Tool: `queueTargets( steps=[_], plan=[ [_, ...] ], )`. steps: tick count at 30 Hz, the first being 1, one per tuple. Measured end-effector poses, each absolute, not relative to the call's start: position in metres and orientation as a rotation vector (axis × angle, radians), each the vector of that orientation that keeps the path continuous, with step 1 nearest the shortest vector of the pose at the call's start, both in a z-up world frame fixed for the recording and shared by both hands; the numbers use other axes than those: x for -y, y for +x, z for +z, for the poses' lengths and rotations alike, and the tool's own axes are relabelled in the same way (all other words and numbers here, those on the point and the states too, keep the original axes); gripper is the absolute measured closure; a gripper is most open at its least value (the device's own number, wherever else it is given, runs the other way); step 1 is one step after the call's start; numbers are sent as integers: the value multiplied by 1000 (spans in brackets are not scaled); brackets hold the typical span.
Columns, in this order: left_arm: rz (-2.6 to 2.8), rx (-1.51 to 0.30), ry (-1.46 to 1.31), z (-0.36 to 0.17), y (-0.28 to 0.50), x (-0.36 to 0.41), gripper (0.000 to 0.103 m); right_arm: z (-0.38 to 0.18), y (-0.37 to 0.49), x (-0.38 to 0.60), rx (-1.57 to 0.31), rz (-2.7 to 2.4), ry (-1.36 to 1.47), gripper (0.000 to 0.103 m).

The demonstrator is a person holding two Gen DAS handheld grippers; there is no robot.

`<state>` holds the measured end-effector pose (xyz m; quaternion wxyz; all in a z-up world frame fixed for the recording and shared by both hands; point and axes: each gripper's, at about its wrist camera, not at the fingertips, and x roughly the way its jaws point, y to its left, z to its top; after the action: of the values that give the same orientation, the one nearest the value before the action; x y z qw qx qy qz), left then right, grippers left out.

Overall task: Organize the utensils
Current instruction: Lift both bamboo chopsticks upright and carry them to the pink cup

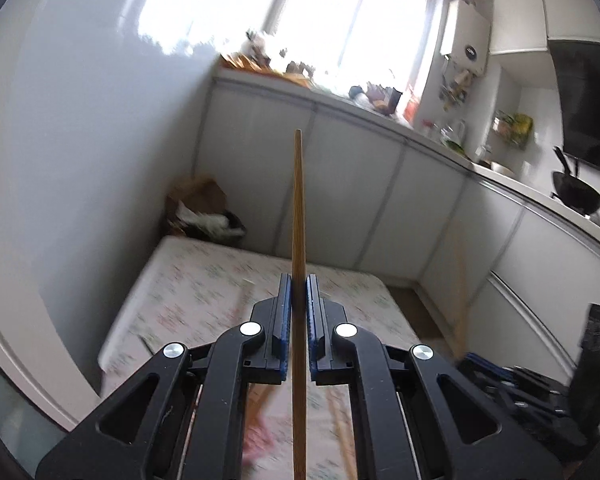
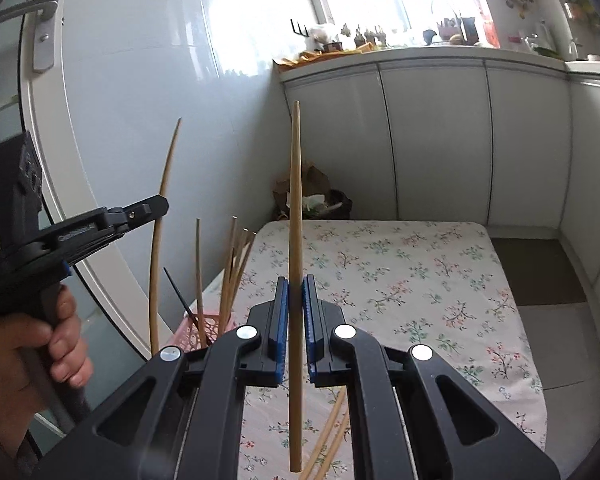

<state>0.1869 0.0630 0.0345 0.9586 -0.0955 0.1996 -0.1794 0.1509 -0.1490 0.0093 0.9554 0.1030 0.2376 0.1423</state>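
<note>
My left gripper (image 1: 299, 280) is shut on a wooden chopstick (image 1: 298, 200) that stands upright between its blue pads, above the floral-cloth table (image 1: 188, 280). In the right wrist view, my right gripper (image 2: 296, 280) is shut on another wooden chopstick (image 2: 295, 184), also upright. To its left a hand (image 2: 40, 344) holds the left gripper (image 2: 156, 204) with its chopstick (image 2: 160, 248). Below that, a pink basket (image 2: 210, 326) at the table's left edge holds several upright chopsticks (image 2: 232, 268). A few loose chopsticks (image 2: 332, 432) lie on the cloth under my right gripper.
White cabinets (image 2: 432, 140) with a cluttered counter run behind and to the right of the table. A door with a metal handle (image 2: 44, 32) is at the left. A bag of rubbish (image 2: 316, 196) sits on the floor beyond the table. A black wok (image 1: 578, 194) stands on the counter.
</note>
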Motion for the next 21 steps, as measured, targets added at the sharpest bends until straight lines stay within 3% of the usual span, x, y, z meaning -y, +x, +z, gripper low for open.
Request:
queueTargets(
  steps=[8,21],
  plan=[
    [-276,-310,-88,7,202,-66,97,6,149,135,-476,312,200,95],
    [-253,-379,77,-32,211,-54,96,7,145,135,-480,317,180,95]
  ],
)
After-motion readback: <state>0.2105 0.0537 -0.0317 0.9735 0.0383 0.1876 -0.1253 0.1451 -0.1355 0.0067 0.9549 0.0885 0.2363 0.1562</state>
